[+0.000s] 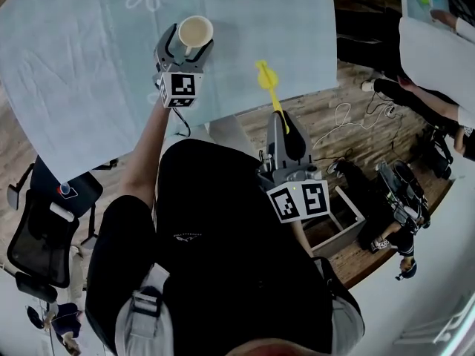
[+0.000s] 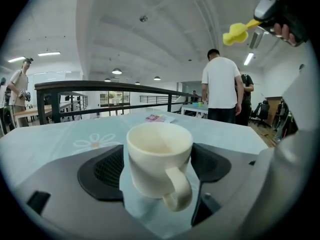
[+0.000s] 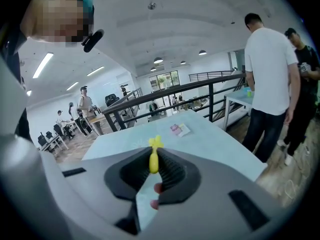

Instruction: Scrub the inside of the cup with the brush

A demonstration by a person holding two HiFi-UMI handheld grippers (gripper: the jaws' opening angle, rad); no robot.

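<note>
Left jaws: spread wide on the left gripper [image 2: 159, 171], standing either side of the cup [image 1: 195, 31] without pressing on it.
Right jaws: clenched on the yellow brush [image 1: 267, 80], right gripper [image 3: 154, 166].
Table [image 1: 89, 73]: creased cloth [image 1: 67, 117] on top; the cup may skate on it once pushed.
Cup: unheld, upright on the table, handle toward the left gripper. Scrubbing like this likely tips it.
Brush: well right of the cup; the thin shaft could twist in the grip.
</note>
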